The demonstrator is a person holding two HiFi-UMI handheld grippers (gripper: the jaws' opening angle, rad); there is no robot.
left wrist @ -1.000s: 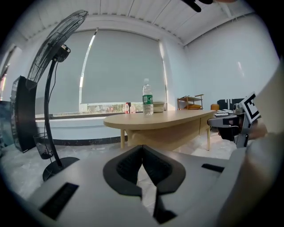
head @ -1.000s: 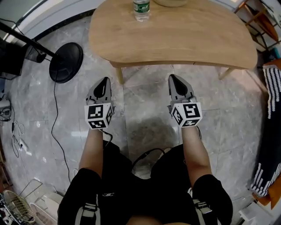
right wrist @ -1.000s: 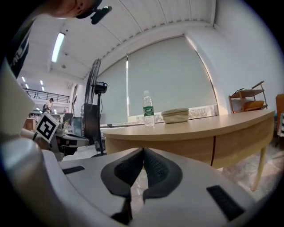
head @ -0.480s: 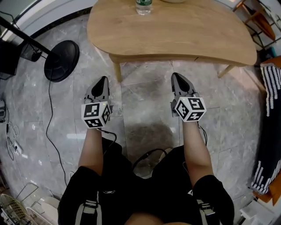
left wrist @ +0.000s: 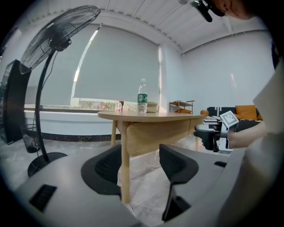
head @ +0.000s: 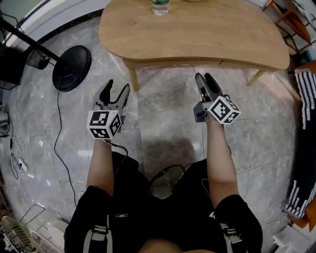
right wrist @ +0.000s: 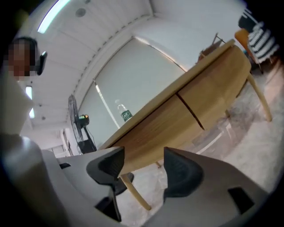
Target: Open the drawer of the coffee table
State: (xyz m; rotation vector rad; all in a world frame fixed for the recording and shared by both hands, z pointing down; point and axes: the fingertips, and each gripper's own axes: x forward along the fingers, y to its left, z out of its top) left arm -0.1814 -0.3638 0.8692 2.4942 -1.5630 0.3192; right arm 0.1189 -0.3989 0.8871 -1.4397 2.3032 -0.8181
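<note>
Head view looks down on a pale wooden coffee table (head: 197,34) with a smooth, rounded, bean-shaped top and slim tapered legs. It stands on a glossy grey marble floor (head: 168,118). A clear plastic bottle (head: 160,6) with a green label stands upright at the far edge of the top.

The drawer (right wrist: 155,128) sits shut and flush in the wooden skirt under the top. Only a thin dark seam marks its edge, and no handle can be made out.

The left gripper (head: 118,86) hangs over the floor, near the table's front left leg but apart from it. Its curved black jaws are opening, with nothing between them. Its cube (head: 103,123) of black-and-white squares faces up.

The right gripper (head: 202,78) is rolled onto its side, just short of the table's front edge and not touching it. Its jaws are also opening and are empty. In the right gripper view the wood grain of the skirt shows beyond the matte, ribbed pads (right wrist: 179,170).

A fan (head: 71,62) with a round black base and a thin pole stands on the floor to the left, with a black cable trailing from it.
</note>
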